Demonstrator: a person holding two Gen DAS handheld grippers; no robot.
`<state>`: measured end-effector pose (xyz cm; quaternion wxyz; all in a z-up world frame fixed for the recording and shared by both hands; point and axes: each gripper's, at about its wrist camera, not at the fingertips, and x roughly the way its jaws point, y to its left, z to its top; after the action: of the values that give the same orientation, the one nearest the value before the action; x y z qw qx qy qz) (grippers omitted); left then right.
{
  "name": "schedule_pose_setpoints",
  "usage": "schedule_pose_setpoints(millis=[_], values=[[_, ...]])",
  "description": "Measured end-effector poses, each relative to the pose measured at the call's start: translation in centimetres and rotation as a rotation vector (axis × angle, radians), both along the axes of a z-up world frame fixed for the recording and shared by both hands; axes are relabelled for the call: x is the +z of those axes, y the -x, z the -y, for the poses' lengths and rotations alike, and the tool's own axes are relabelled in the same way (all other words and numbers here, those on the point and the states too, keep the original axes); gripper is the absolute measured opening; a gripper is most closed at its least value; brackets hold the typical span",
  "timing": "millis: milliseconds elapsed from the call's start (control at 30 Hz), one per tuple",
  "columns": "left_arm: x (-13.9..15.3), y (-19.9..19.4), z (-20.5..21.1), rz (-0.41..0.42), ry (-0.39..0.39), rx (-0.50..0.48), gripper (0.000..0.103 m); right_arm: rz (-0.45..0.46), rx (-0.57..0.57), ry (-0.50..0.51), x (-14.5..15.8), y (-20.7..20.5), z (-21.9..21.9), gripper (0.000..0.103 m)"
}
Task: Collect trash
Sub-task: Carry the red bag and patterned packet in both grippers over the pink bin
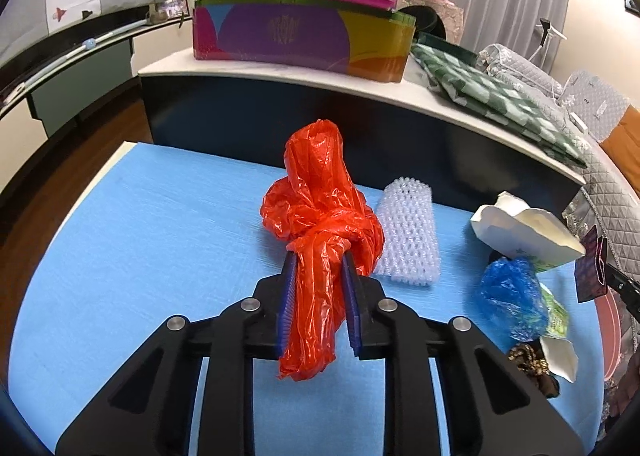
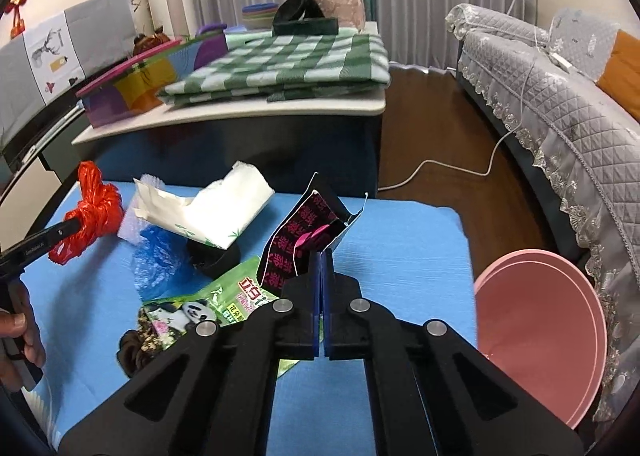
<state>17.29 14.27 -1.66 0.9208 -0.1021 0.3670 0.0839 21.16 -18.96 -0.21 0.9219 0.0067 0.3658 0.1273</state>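
My left gripper [image 1: 319,260] is shut on a knotted red plastic bag [image 1: 320,211] and holds it over the blue table cover [image 1: 160,236]; the bag also shows in the right wrist view [image 2: 94,207]. My right gripper [image 2: 322,256] is shut on a torn black and pink wrapper [image 2: 304,240], which stands up from its tips; it also shows in the left wrist view [image 1: 591,268]. A pink bin [image 2: 536,336] stands right of the table. More trash lies on the table: white foam netting [image 1: 408,232], a blue plastic bag [image 1: 510,300], a white paper box [image 1: 528,232], a green panda wrapper [image 2: 208,304].
A dark counter [image 1: 360,123] behind the table carries a colourful box [image 1: 300,31] and a green checked cloth [image 2: 288,63]. A grey quilted sofa [image 2: 560,103] stands on the right. A white cable [image 2: 440,167] lies on the wooden floor. A dark brown scrunchie [image 2: 138,348] lies near the panda wrapper.
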Motion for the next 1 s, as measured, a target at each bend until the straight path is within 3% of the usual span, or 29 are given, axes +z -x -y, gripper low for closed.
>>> schedule_pose_setpoints(millis=[1000], values=[[4.2,6.1,6.1,0.097,-0.053,-0.075,0.021,0.106,-0.101,-0.071,5.0,6.4,7.4,0.001]])
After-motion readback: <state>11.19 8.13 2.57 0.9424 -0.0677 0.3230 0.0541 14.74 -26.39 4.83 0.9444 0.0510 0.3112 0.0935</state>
